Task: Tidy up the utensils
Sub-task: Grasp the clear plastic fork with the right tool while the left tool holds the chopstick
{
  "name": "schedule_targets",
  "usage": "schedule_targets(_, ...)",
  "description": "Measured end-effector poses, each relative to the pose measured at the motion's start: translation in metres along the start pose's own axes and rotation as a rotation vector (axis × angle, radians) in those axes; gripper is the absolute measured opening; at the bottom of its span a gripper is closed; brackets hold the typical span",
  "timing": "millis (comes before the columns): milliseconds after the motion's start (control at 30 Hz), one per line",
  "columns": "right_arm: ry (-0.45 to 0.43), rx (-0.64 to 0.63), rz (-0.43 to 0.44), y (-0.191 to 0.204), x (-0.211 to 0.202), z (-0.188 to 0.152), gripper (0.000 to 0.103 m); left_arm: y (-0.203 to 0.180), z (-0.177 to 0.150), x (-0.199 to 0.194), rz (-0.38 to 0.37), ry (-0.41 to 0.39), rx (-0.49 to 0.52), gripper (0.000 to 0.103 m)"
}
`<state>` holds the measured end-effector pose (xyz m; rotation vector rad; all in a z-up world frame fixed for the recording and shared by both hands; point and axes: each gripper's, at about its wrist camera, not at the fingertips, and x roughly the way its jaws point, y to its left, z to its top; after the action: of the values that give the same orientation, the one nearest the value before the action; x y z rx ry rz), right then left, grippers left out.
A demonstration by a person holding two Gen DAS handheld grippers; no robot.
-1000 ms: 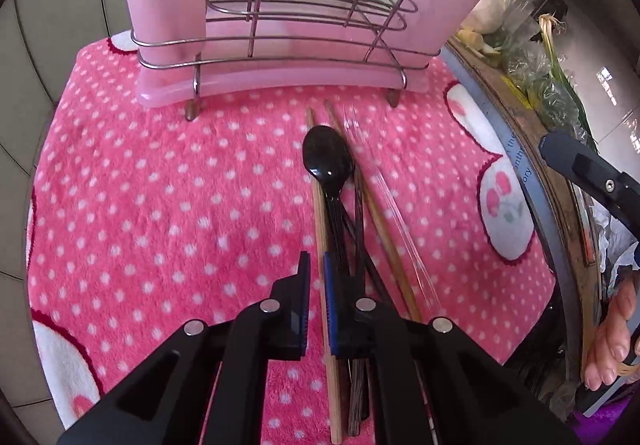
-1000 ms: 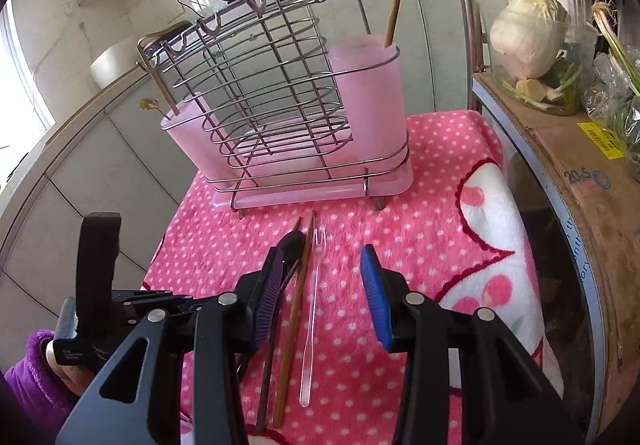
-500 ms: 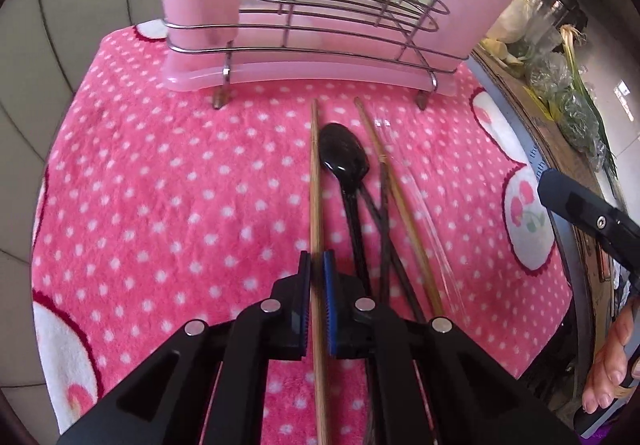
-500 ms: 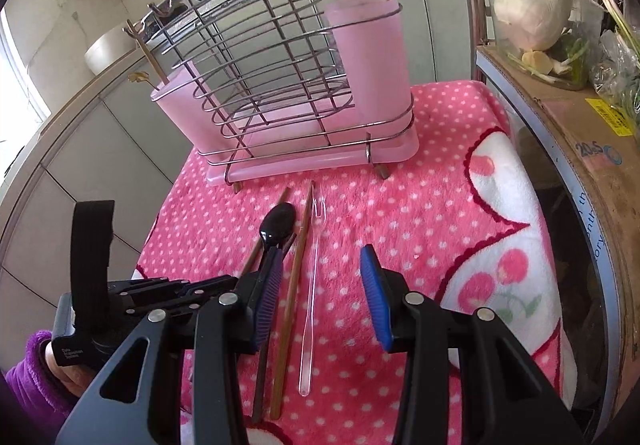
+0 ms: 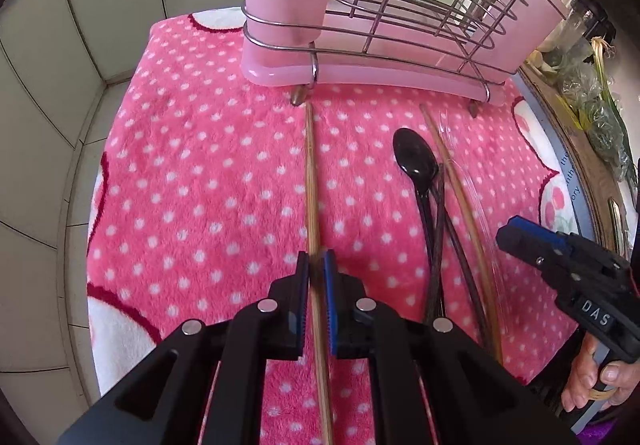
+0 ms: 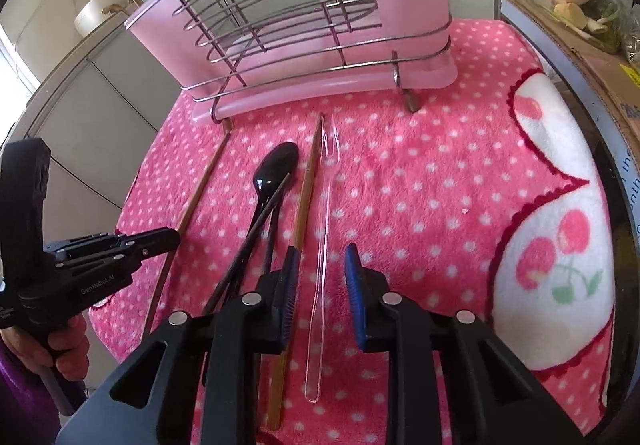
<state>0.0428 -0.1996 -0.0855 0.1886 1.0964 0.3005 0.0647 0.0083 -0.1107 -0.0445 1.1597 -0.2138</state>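
Fingers of left gripper (image 5: 315, 265) pinched narrow on a bamboo chopstick (image 5: 311, 181), its tip pointing to 12 o'clock at the foot of the pink utensil rack (image 5: 360, 61). Right gripper (image 6: 320, 269) straddles the clear plastic fork (image 6: 322, 245), fingers closing, pads not touching it. Black spoon (image 6: 276, 169) and second chopstick (image 6: 306, 197) lie at 10 o'clock on the pink dotted towel (image 6: 420, 181).

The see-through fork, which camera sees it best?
The right wrist view. There the clear plastic fork lies whole on the pink towel, prongs and handle plain, between the closing jaws of the right gripper. The left wrist view shows only a faint glassy streak beside a chopstick.
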Motion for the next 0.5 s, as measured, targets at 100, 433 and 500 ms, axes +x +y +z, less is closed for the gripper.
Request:
schedule_targets(100, 0.02, -0.015, -0.019, 0.004, 0.011, 0.0, 0.024, -0.003, 0.015, 0.005, -0.004, 0.001, 0.009, 0.007)
schedule_targets(433, 0.051, 0.03, -0.061, -0.007, 0.01, -0.001, 0.005, -0.005, 0.058, 0.033, 0.042, 0.056, 0.011, 0.007)
schedule_targets(500, 0.081, 0.039, -0.047, -0.011, 0.006, -0.004, 0.005, -0.001, 0.059, 0.038, 0.036, 0.07, -0.006, 0.007)
